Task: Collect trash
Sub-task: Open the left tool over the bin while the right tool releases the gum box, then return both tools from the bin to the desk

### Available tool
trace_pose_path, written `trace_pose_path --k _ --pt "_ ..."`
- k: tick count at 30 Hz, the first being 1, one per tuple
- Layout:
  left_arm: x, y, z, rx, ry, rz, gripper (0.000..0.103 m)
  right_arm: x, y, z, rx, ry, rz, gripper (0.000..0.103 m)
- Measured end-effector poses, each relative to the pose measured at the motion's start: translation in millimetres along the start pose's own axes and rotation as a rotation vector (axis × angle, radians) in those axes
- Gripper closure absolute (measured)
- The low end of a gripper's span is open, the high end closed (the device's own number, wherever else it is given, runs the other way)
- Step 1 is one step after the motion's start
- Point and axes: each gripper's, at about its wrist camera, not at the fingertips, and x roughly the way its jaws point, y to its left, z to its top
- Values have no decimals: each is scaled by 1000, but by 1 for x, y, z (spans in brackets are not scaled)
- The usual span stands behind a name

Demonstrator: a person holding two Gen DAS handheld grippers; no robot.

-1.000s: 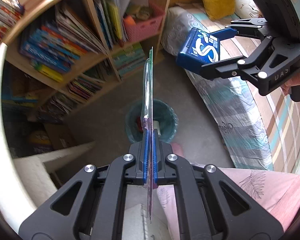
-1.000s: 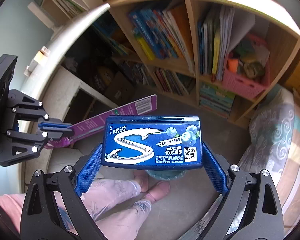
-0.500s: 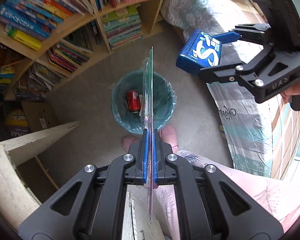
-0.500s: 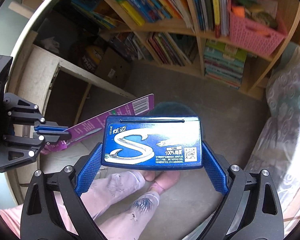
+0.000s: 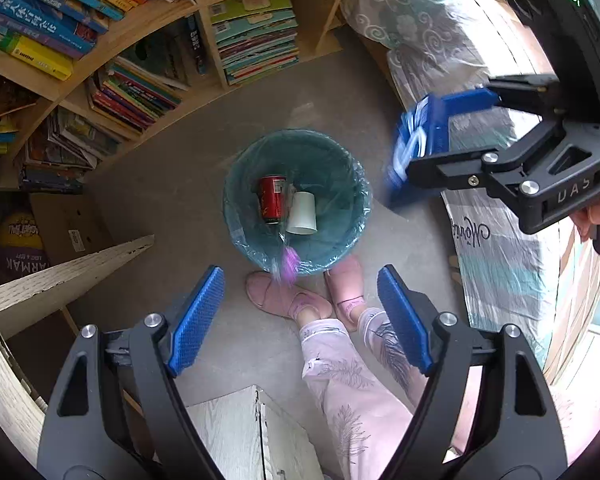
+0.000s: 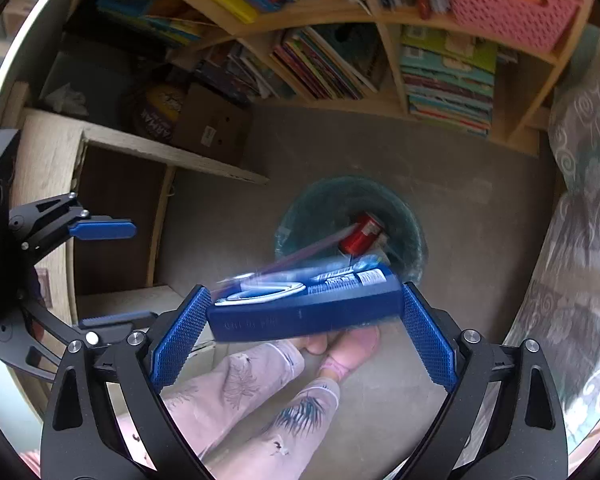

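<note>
A teal-lined trash bin (image 5: 236, 216) stands on the floor below both grippers, with a red can (image 5: 272, 198) and a white cup (image 5: 302, 213) inside. My left gripper (image 5: 300, 316) is open and empty above the bin's near rim. A flat purple package (image 5: 287, 258) is blurred, falling at the bin's near rim; it also shows in the right wrist view (image 6: 312, 250). My right gripper (image 6: 304, 326) is open wide; the blue gum box (image 6: 304, 304) is tilted and blurred between its fingers, slipping out. In the left wrist view the box (image 5: 410, 152) is right of the bin.
The bin also shows in the right wrist view (image 6: 300, 216). A wooden bookshelf full of books (image 5: 140, 60) stands behind it. A bed with patterned cover (image 5: 480, 220) is on the right. A white wooden desk (image 5: 60, 272) is at left. The person's pink slippers (image 5: 284, 296) touch the bin.
My left gripper opened and let go of the purple package, which drops toward the bin. My right gripper opened and the blue gum box tipped forward and began to fall.
</note>
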Motion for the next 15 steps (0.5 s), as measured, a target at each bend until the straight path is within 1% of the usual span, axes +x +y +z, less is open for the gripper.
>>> trace_pose_path --k 4,9,11,15 --pt "-3 2 1 3 0 14 27 -3 -4 -2 1 0 -3 10" --pt "-1 1 1 9 6 7 27 -7 -8 -2 4 -15 20 10" --pt "0 2 1 5 10 5 27 -6 -7 1 -3 -11 14 10" --pt "2 2 -2 -5 17 -2 27 -8 -9 6 25 -27 25 10"
